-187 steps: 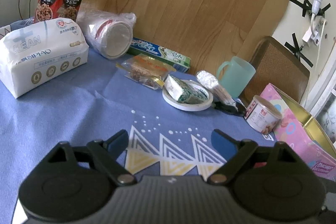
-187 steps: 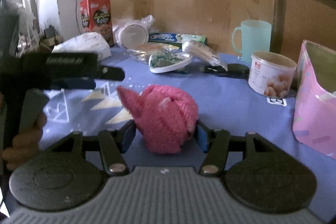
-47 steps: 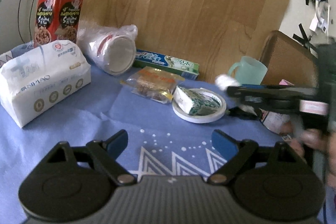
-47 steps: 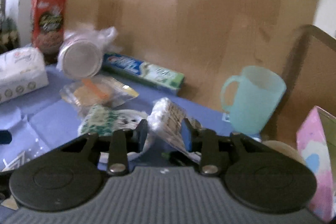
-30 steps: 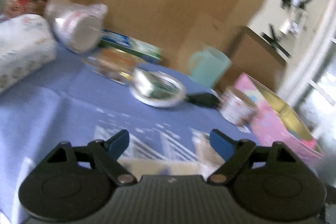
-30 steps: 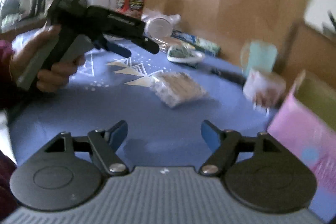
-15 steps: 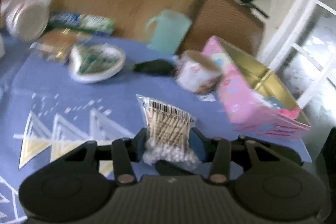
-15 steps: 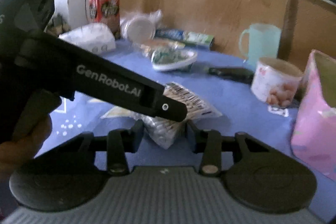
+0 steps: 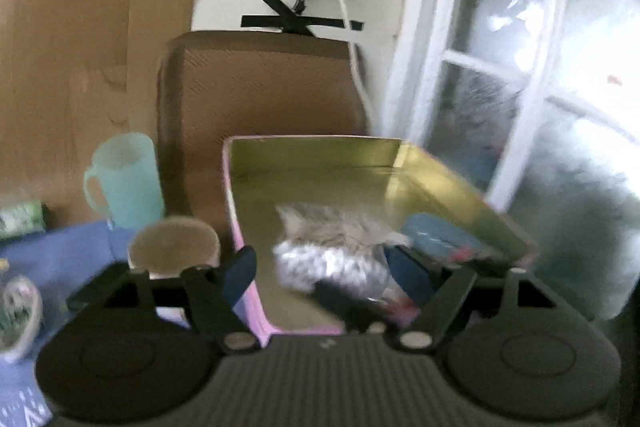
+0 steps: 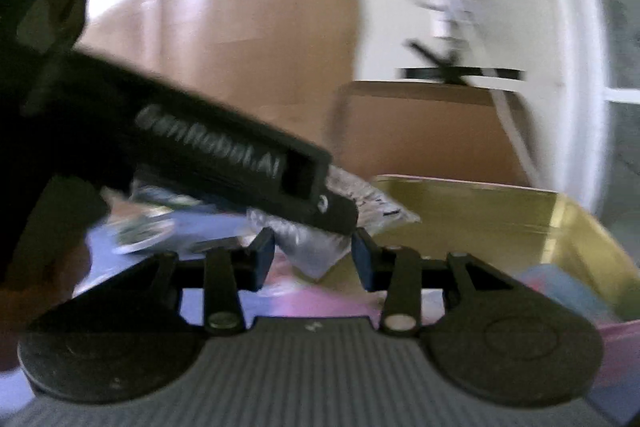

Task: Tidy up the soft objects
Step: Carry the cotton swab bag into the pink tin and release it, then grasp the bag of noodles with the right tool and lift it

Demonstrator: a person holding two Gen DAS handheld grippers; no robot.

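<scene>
A white-framed glass door (image 9: 520,75) and a brown chair back (image 9: 260,83) stand behind the blue tablecloth (image 9: 64,255). The pink box (image 9: 240,211), gold inside, sits at the cloth's edge near a mint mug (image 9: 124,179) and a round tub (image 9: 174,245). Over the box, a clear bag of cotton swabs (image 9: 328,251) hangs between both tools. The left gripper (image 9: 324,271) is opening, its blue pads apart from the bag. The right gripper (image 10: 314,257) is also opening; blur hides whether its pads touch.
</scene>
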